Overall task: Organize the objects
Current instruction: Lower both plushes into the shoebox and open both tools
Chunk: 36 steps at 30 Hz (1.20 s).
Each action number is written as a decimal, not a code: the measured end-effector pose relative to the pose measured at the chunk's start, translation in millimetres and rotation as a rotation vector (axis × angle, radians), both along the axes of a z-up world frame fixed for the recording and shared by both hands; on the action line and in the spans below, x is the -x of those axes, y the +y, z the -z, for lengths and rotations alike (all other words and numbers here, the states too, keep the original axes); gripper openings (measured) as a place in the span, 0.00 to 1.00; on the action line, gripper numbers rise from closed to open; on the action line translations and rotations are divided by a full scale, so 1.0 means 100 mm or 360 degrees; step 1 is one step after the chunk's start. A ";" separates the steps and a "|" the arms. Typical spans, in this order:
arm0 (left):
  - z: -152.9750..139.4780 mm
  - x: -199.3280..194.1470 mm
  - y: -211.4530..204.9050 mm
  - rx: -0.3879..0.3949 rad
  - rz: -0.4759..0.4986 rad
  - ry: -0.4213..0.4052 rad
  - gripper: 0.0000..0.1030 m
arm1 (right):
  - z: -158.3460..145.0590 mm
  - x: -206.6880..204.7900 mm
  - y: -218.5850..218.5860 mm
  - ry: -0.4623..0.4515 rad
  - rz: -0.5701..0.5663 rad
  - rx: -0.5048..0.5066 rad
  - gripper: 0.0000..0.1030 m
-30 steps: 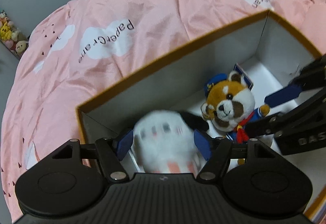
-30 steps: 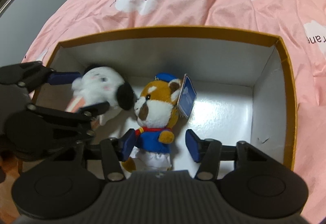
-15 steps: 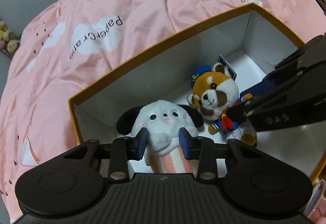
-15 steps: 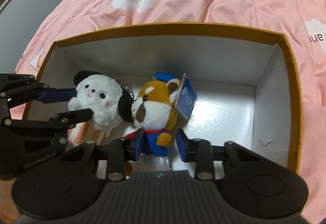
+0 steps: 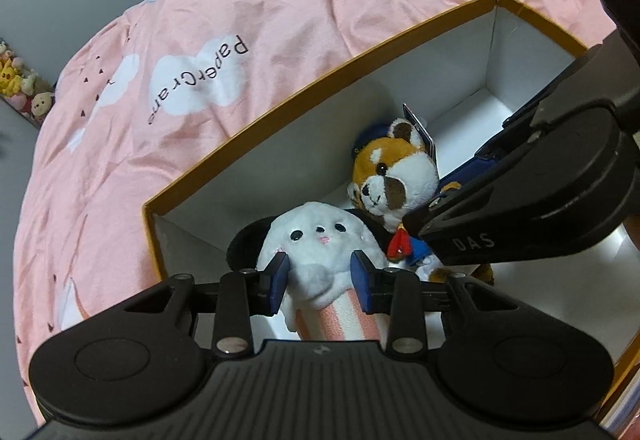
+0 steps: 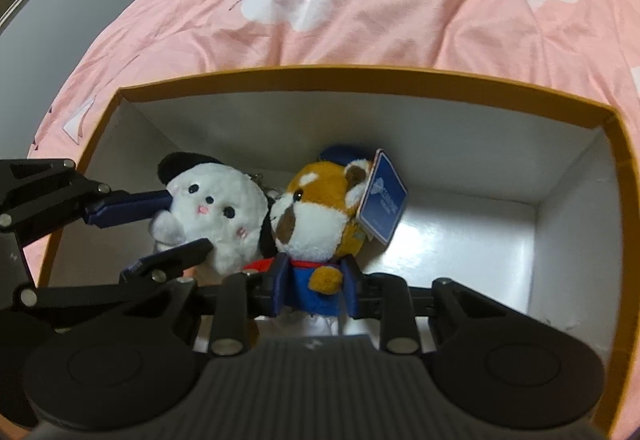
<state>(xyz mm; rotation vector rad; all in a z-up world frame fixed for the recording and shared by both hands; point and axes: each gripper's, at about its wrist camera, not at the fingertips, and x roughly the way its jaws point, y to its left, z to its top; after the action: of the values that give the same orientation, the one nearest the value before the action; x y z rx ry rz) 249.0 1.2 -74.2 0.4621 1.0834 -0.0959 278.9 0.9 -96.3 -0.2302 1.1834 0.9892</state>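
A white plush dog [image 5: 320, 252] with black ears and a pink-striped body stands in an orange-rimmed box [image 5: 248, 127] with a white inside. My left gripper [image 5: 320, 282] is shut on the white plush dog's body. Beside it, an orange and white plush animal [image 5: 396, 175] with a blue cap, blue outfit and blue tag stands upright. My right gripper [image 6: 314, 286] is shut on the orange plush animal [image 6: 320, 215] at its blue body. The white plush dog [image 6: 216, 215] and left gripper [image 6: 160, 224] show at left in the right wrist view, heads touching.
The box [image 6: 360, 73] rests on a pink bedspread [image 5: 240, 19] with white cloud prints. The right part of the box floor [image 6: 460, 240] is bare. Small plush toys [image 5: 16, 79] sit at the far left beyond the bed.
Both grippers closed on their plush toys and have lifted them upright. The two toys now stand side by side, higher in the box.
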 end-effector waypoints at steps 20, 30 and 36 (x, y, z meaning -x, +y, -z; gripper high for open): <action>0.19 -0.01 -0.16 -0.0308 -0.0028 -0.0137 0.39 | 0.04 0.00 0.03 0.0040 0.0007 0.0009 0.29; 0.14 0.04 -0.07 -0.0232 -0.0018 -0.0155 0.42 | 0.06 0.04 0.22 0.0088 -0.0043 -0.0043 0.28; -0.02 0.09 0.03 -0.0091 -0.0071 -0.0154 0.43 | -0.12 0.11 0.09 -0.0011 0.0003 -0.0021 0.42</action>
<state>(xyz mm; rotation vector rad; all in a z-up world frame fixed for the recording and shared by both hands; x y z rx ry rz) 240.2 4.5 -71.9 0.4886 1.0030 -0.0030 268.3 9.7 -84.7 -0.2221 1.1701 0.9938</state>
